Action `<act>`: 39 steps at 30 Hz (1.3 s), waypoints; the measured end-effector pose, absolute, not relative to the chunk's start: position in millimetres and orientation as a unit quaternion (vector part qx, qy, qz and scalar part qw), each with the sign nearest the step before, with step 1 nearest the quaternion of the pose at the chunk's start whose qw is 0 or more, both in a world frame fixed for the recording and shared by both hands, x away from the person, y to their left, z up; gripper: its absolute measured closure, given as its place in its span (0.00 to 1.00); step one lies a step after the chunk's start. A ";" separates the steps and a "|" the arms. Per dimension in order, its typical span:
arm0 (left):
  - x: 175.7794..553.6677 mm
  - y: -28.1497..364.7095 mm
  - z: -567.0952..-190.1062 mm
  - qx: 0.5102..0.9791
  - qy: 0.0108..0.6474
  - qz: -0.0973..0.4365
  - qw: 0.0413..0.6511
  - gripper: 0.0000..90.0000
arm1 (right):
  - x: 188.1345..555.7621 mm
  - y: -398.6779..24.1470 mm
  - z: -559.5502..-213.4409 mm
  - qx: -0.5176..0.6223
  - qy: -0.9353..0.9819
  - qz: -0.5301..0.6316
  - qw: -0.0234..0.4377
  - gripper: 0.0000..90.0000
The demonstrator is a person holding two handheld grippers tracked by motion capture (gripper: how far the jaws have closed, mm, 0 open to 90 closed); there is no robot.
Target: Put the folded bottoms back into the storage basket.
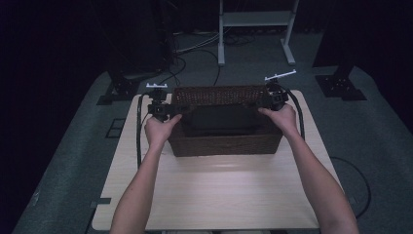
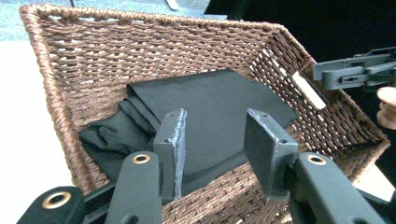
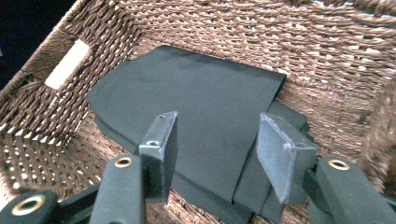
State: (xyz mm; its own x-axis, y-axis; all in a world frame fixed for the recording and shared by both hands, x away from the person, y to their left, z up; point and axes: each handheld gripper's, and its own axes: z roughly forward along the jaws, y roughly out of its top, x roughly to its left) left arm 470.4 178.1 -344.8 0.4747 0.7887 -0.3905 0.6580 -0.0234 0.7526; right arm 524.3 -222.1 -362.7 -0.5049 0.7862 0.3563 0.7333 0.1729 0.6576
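Rectangular brown woven wicker basket (image 1: 226, 144) stood on the far half of the pale wooden table (image 1: 214, 195), its back wall close to the table's far edge. Folded dark grey-black cloth (image 1: 223, 120) lay flat on the basket floor, loosely stacked in several layers, roughly central, with bare wicker showing around it on all sides.

Left gripper (image 1: 179, 110) sat at the basket's left rim, right gripper (image 1: 260, 103) at the right rim, each pointing inward over the cloth. In the left gripper view the left gripper (image 2: 215, 140) had its jaws partly apart, above the near wicker wall, cloth behind the gap but no pad pressing on it. In the right gripper view the right gripper (image 3: 217, 149) likewise stood partly apart over the cloth, nothing clamped between the pads.

Obstacles: the basket's four walls enclosed the cloth; each short end wall carried a slot-shaped handle cut-out (image 2: 308, 89). Black cables (image 1: 140, 131) looped from the grippers along both sides of the basket.

Room for moving: the near half of the table was bare wood; narrow table strips ran left and right of the basket. Beyond the table, on the grey carpeted floor (image 1: 63, 161), a white metal frame (image 1: 255, 19) and black stand feet (image 1: 341, 87) stood well apart from the basket.
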 end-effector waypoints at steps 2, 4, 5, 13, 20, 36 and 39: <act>466.2 179.5 -343.9 0.712 0.505 0.070 0.483 0.62 | 520.4 -225.0 -359.3 0.493 0.763 0.417 0.031 0.51; 462.9 180.6 -342.8 0.711 0.502 0.071 0.487 0.60 | 515.0 -229.8 -354.8 0.490 0.763 0.421 0.035 0.50; 458.7 180.9 -340.8 0.709 0.502 0.076 0.490 0.59 | 512.9 -232.4 -353.8 0.489 0.762 0.424 0.036 0.50; 445.3 182.1 -339.7 0.708 0.493 0.081 0.500 0.54 | 502.2 -244.5 -350.4 0.486 0.761 0.428 0.038 0.47; 435.5 185.9 -338.2 0.705 0.487 0.096 0.506 0.49 | 492.9 -251.2 -349.0 0.482 0.763 0.430 0.042 0.44; 405.1 208.1 -341.0 0.696 0.488 0.110 0.515 0.42 | 469.0 -257.4 -345.0 0.466 0.769 0.435 0.050 0.42; 401.5 210.3 -341.5 0.693 0.489 0.110 0.518 0.42 | 466.5 -258.4 -344.8 0.465 0.769 0.436 0.050 0.41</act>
